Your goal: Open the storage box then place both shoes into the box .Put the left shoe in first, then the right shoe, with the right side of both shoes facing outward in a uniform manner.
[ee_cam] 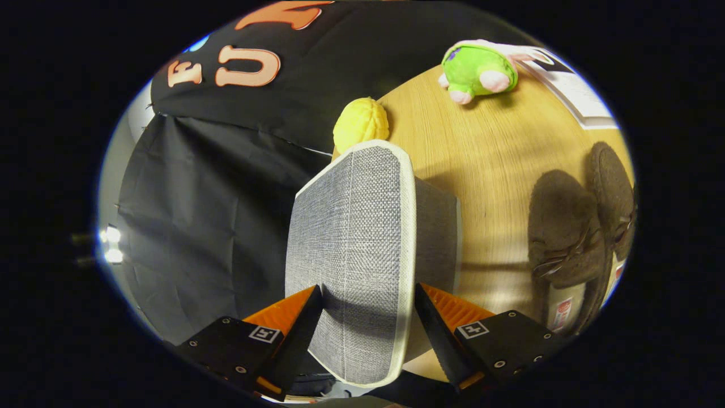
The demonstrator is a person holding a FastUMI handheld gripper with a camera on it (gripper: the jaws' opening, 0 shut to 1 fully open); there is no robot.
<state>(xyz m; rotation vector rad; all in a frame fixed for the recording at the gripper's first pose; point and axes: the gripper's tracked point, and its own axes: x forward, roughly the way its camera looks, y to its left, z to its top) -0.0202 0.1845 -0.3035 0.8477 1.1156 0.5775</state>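
The storage box's grey fabric lid (351, 238), edged in white, stands raised between my fingers, and my gripper (368, 292) is shut on it with a finger pressing on each side. Behind the lid shows part of the grey box body (439, 226), resting on the wooden table (481, 147). The lid hides the inside of the box. Two brown fuzzy shoes lie side by side on the table to the right of the box, one nearer the box (566, 226) and one beyond it (614, 192).
A yellow knobbly toy (361, 123) sits just past the lid's far end. A green and pink plush toy (478, 69) lies farther off on the table, beside a white sheet (578, 90). Black cloth hangs to the left, with bright lamps (110, 243) beyond it.
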